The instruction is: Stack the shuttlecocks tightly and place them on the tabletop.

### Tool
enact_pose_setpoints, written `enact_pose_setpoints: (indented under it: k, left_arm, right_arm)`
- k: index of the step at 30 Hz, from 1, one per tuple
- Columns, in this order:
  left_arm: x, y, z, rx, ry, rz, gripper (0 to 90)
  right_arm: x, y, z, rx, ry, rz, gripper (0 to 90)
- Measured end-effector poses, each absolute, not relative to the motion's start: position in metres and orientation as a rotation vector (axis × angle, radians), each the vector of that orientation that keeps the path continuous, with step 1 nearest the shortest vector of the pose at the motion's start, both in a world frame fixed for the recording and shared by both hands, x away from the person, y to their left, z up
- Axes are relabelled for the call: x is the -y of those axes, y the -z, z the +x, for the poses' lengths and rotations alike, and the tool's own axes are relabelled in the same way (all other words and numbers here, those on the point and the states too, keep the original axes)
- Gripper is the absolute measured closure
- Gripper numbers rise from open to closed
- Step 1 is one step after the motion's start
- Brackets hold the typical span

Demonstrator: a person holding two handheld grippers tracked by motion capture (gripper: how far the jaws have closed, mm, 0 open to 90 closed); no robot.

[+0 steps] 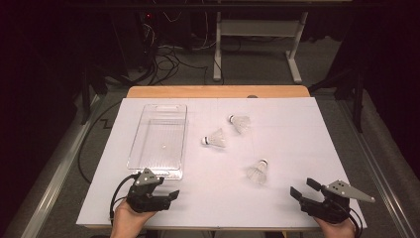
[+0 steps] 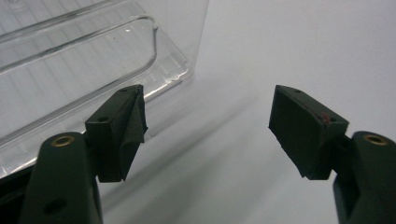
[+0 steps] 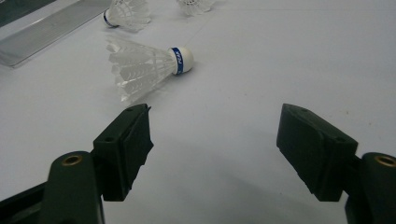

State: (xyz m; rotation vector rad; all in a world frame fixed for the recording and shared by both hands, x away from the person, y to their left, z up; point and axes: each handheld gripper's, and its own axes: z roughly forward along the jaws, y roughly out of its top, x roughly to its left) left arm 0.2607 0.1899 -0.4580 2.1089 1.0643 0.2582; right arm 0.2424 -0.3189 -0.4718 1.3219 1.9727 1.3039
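Centrally, three shuttlecocks are being shown lying on their sides on a matte white sheet (image 1: pixel 297 139) that is covering a wooden table (image 1: pixel 218 91). Each is built from a cone of translucent white feathers fixed to a rounded white cork cap. The nearest shuttlecock (image 1: pixel 257 171) (image 3: pixel 144 65) is being seen in the right gripper view with a blue band around its cap; the lettering on the band is too small to be read. The middle shuttlecock (image 1: pixel 216 139) and the far shuttlecock (image 1: pixel 240 122) are lying well apart from it, farther up the sheet.

A clear plastic tray (image 1: pixel 146 119) (image 2: pixel 154 42), rectangular with rounded corners and a smooth glossy rim, is being shown at the left of the sheet; nothing is being held inside it.

The left gripper (image 1: pixel 171 196) (image 2: pixel 208 128) is being held just beside the tray's near corner, its black, blocky jaws spread wide with nothing between them. The right gripper (image 1: pixel 302 188) (image 3: pixel 215 147) is being held near the sheet's front right edge, jaws likewise spread apart and empty, with the nearest shuttlecock lying just ahead of its left jaw and untouched.
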Motion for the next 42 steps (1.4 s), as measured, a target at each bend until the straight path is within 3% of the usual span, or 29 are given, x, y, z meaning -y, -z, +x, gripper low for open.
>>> enact_pose_setpoints:
  k: [42]
  left_arm:
    - [-0.247,0.463,0.250,-1.163,-0.360,1.930,27.8]
  right_arm:
    - [0.319,0.472,0.243,-1.965,-1.298,1.332,26.9]
